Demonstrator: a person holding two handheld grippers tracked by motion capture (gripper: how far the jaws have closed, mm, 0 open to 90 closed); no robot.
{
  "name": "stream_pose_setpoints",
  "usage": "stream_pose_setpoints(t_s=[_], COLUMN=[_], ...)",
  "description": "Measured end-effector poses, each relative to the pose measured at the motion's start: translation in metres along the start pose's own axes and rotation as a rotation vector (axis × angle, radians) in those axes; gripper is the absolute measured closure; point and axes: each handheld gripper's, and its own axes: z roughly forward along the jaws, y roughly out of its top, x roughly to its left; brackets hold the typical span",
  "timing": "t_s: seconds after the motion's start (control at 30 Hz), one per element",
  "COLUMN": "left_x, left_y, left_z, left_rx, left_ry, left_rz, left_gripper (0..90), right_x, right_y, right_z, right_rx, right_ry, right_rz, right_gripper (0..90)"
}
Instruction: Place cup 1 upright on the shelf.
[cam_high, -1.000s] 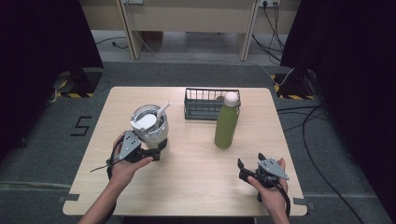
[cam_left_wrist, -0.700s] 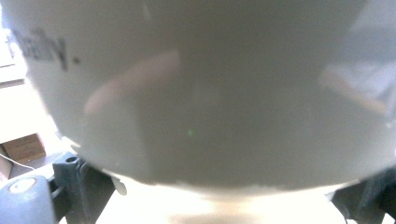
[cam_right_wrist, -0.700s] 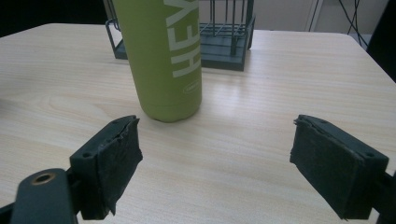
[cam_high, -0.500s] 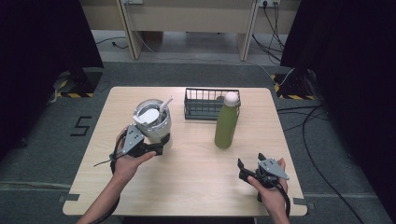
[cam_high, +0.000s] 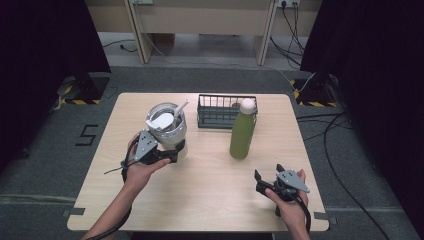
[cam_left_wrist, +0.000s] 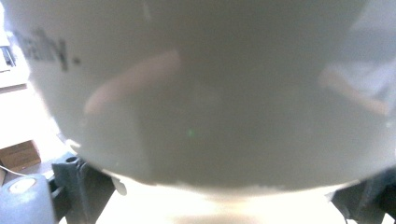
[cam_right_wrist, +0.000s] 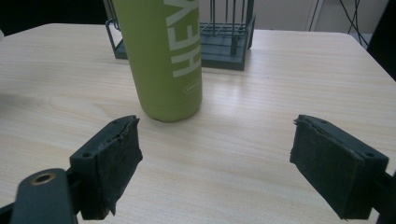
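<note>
Bare table (cam_high: 210, 185) lies open before the right gripper (cam_high: 267, 181); green bottle (cam_high: 242, 131) and basket (cam_high: 220, 112) block beyond.

You've got a green bottle (cam_high: 243, 131) standing just in front of a dark wire basket (cam_high: 220, 111) — both on the wooden table (cam_high: 210, 195).

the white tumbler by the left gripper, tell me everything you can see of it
The white tumbler is a wide, glossy cup that looks like coated metal, with a steel-coloured rim, a lid with a raised white flap and a white straw leaning to the right. Dark lettering shows on its wall in the left gripper view. It stands upright on the wooden table, left of the dark wire basket. The left gripper is at its lower wall, jaws either side of it.
</note>
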Motion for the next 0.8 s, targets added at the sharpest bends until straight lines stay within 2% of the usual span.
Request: stream_pose_setpoints(t_s=[0.8], left_x=[0.0], left_y=[0.01], left_z=[0.024], left_rx=[-0.017], left_ry=[-0.01], left_rz=[0.009], left_gripper=[8.9], right_x=[0.001], right_y=[0.0], right_z=[0.001], right_rx=[-0.002], right_ry=[-0.002], right_rz=[0.0], right_gripper=[15.5])
